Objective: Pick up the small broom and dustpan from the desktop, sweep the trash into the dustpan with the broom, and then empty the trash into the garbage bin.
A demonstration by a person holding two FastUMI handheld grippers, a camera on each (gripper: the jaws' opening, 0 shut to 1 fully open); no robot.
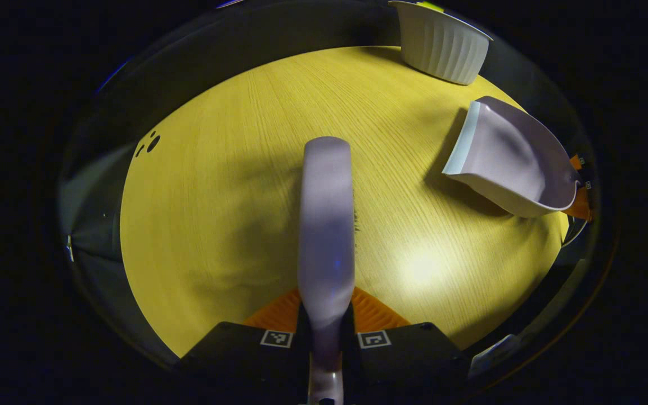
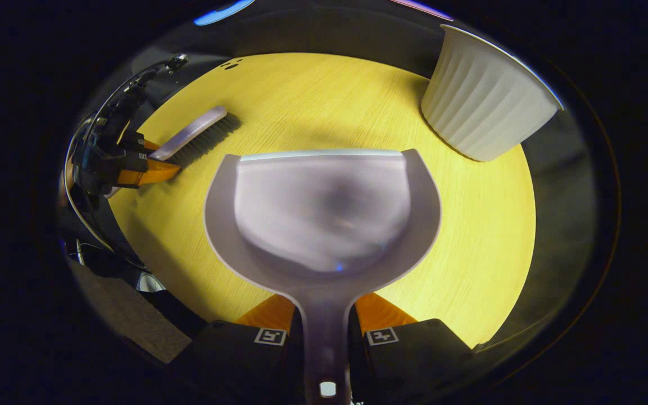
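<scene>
In the left gripper view my left gripper [image 1: 325,315] is shut on the handle of the small pale-lilac broom [image 1: 327,225], which lies along the view over the yellow round table [image 1: 217,225]; its bristles peek out at the right edge. In the right gripper view my right gripper [image 2: 324,320] is shut on the handle of the lilac dustpan [image 2: 324,214], whose mouth points away across the table. The dustpan [image 1: 512,169] also appears at the right of the left gripper view. The broom [image 2: 194,132] and the left gripper [image 2: 158,169] appear at the far left. No trash is visible in the pan.
A white ribbed garbage bin [image 2: 484,107] stands at the table's far right edge, also seen as the bin [image 1: 442,45] at the top. A few dark specks [image 1: 151,143] lie near the table's left rim. The table edge drops to a dark floor all around.
</scene>
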